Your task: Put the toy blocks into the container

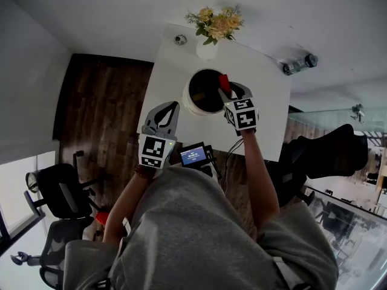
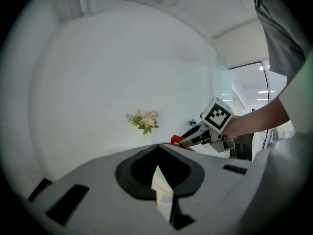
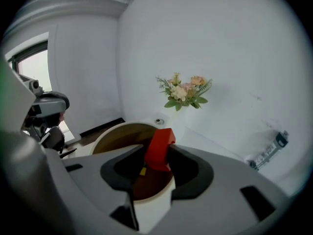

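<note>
Angling down over container point(image 1: 185, 96), right gripper point(image 1: 228, 92) pinching red block point(image 3: 159, 150), left gripper point(image 1: 175, 104) jaws together, empty.

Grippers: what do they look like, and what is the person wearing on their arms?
The left gripper and the right gripper are both light grey, with pointed jaws lined in black padding. Each carries a white cube printed with black square markers. The person wears a grey shirt whose sleeves leave the forearms bare.
</note>
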